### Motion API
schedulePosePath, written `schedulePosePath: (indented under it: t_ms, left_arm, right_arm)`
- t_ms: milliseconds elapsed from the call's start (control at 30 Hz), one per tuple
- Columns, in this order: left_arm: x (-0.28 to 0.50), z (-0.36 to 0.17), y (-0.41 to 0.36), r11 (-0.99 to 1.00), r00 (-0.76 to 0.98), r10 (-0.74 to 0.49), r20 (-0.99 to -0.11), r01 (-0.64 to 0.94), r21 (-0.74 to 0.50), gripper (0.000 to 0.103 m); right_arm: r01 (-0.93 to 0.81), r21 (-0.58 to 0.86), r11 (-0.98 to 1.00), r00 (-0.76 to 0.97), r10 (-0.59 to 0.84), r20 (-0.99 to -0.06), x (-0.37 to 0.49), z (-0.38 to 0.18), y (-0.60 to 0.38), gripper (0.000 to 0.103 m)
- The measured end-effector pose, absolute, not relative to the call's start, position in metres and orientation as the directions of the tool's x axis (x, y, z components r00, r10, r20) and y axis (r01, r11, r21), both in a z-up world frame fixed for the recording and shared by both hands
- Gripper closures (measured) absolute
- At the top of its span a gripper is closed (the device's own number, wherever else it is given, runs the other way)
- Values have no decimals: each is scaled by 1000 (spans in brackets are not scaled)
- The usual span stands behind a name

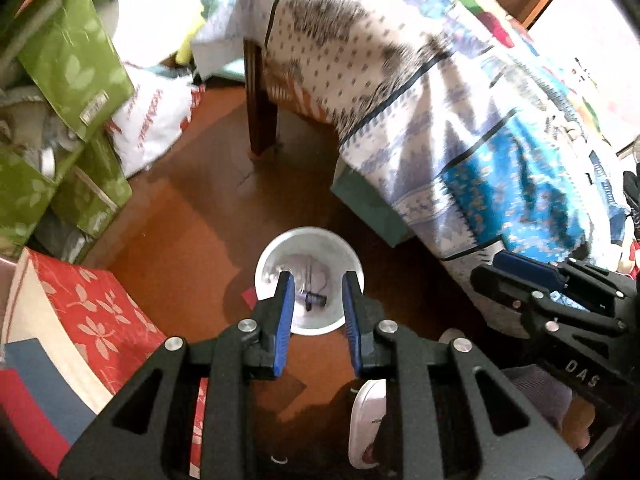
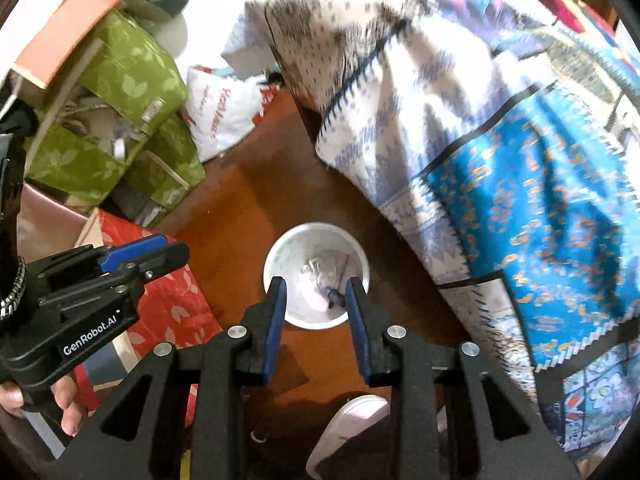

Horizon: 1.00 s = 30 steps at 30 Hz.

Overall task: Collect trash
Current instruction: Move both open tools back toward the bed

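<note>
Brown wooden floor (image 1: pixel 192 240) fills the middle of my left wrist view, hemmed in by green fabric boxes (image 1: pixel 76 60) on the left and a bed under a blue-and-white patterned blanket (image 1: pixel 460 120) on the right. A white bin (image 1: pixel 309 248) stands on the floor directly below my left gripper (image 1: pixel 318 304), its round mouth facing up at me. Inside I see crumpled pale trash (image 1: pixel 304 268) and a small dark cylindrical piece (image 1: pixel 315 300) lying near the bottom, its long axis running roughly across the view. The left gripper's jaws stand narrowly apart with nothing between them; the blue pads frame the bin's near half. My right gripper (image 1: pixel 520 268) sits off to the right, over the blanket's edge. Lower down a white slipper (image 1: pixel 366 420) shows on the floor.

From the right wrist view, the same bin (image 2: pixel 316 232) lies straight ahead and below my right gripper (image 2: pixel 316 300), again centred between the pads. That gripper is also narrowly parted and empty. The dark piece (image 2: pixel 334 298) rests beside the right pad's line of sight, well down inside the bin, not touched. My left gripper (image 2: pixel 132 252) appears at the left, above a red leaf-patterned box (image 2: pixel 172 304), with a hand (image 2: pixel 64 400) on its handle.

I judge both grippers about equally near the bin, each pointing steeply down at its mouth. No loose trash shows on the floor, so the next piece lies somewhere outside these views.
</note>
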State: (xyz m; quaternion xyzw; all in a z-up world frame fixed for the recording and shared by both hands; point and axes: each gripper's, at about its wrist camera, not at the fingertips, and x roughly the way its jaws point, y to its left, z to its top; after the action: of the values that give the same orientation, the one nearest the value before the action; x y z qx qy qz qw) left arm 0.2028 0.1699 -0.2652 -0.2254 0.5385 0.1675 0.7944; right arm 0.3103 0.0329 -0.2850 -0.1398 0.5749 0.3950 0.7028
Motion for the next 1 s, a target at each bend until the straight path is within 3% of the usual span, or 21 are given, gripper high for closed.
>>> schedulePosePath:
  t_ms: [300,767,833,867,933,1000]
  left_arm:
    - [176,-179,135,867,523,128,-843,-472,-160,81]
    - [152,-55,65,916,750,202,-630,-372,-149,81]
    - [154,-40,54,924,776,196,-599,-352,-153,75]
    - [157,-34,50,927,787,194,-586,-343,-154,65]
    - [161,-22,40,931,808,201,-554,-333,-149,49]
    - [168,-11,30,935,824,207,-528,-325,-141,34]
  right_arm:
    - [-745,209,633,206,516,-831,291,-201,-12,75]
    - [-691,106,715,542,609,-579,264,-78,-107,75]
    - [-663,79,745,599,590,-541,263,-64,-121,75]
    - [-653,71,754,616,584,-528,263,-58,-126,74]
    - [-633,64,771,648,574,-500,266,-47,-138,63]
    - [-604,63,794,682,556,-476,269,-39,-150,31]
